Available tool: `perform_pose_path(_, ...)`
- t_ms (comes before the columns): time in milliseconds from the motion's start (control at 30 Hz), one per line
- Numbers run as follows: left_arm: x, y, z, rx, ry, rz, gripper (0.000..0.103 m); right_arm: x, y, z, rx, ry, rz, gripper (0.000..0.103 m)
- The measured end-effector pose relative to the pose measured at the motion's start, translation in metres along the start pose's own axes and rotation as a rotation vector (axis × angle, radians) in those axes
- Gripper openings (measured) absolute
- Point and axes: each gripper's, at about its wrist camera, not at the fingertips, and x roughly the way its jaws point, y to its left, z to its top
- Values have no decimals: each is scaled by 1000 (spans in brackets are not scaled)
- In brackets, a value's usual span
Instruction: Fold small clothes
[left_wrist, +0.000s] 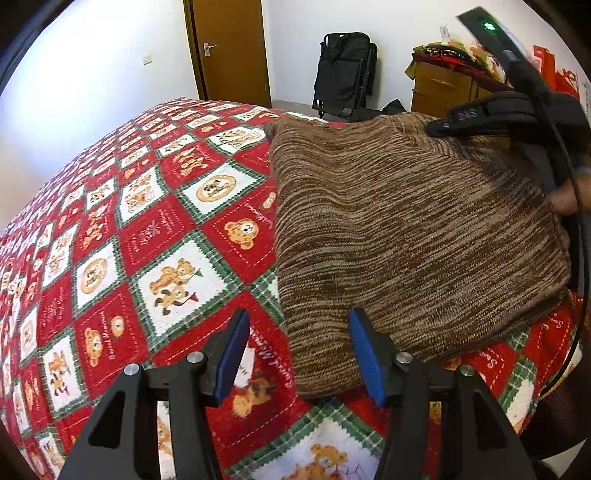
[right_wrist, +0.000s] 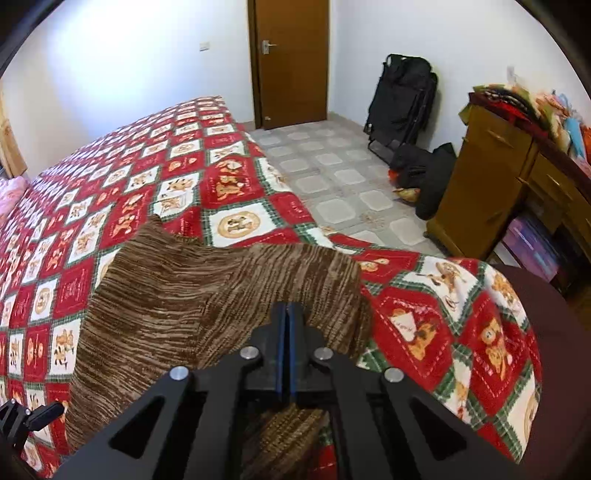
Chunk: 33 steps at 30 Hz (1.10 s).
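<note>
A brown striped knitted sweater (left_wrist: 406, 229) lies folded flat on the bed's red, white and green teddy-bear quilt (left_wrist: 155, 236). My left gripper (left_wrist: 299, 316) is open at the sweater's near left corner. Its right blue pad (left_wrist: 364, 347) is over the fabric and its left pad (left_wrist: 234, 350) over bare quilt, and neither presses the knit. My right gripper (right_wrist: 286, 308) is shut, pads together with no fabric seen between them, just above the sweater (right_wrist: 177, 295) near its right edge. In the left wrist view the right gripper (left_wrist: 443, 127) sits over the sweater's far right part, held by a hand.
The quilt's (right_wrist: 443, 317) edge drops to a tiled floor (right_wrist: 332, 177) on the right. A brown door (right_wrist: 291, 59), a black folded bag (right_wrist: 402, 96) against the wall and a wooden cabinet (right_wrist: 484, 184) piled with items stand beyond. A pink pillow (right_wrist: 9, 195) lies far left.
</note>
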Motion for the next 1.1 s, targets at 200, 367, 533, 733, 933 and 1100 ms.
perform_pose_path(200, -1, 3, -4, -27, 17, 13, 58, -62, 19, -47, -66, -90, -117, 14)
perform_pose_path(367, -8, -2, -7, -4, 15, 40, 58, -106, 43, -95, -156, -194, -241, 23)
perform_pose_path(533, -21, -3, -13, -1, 10, 46, 58, -97, 35, -115, -81, -89, -213, 25)
perform_pose_path(733, -41, -2, -21, -22, -28, 69, 58, -122, 20, -129, 72, -113, -173, 26)
perform_pose_path(933, -56, -4, -31, -72, 5, 116, 59, -156, 40, -137, 132, -205, -184, 82)
perform_pose_path(1100, -62, -9, -55, -89, 46, 114, 59, -156, 58, -152, 103, -201, -227, 82)
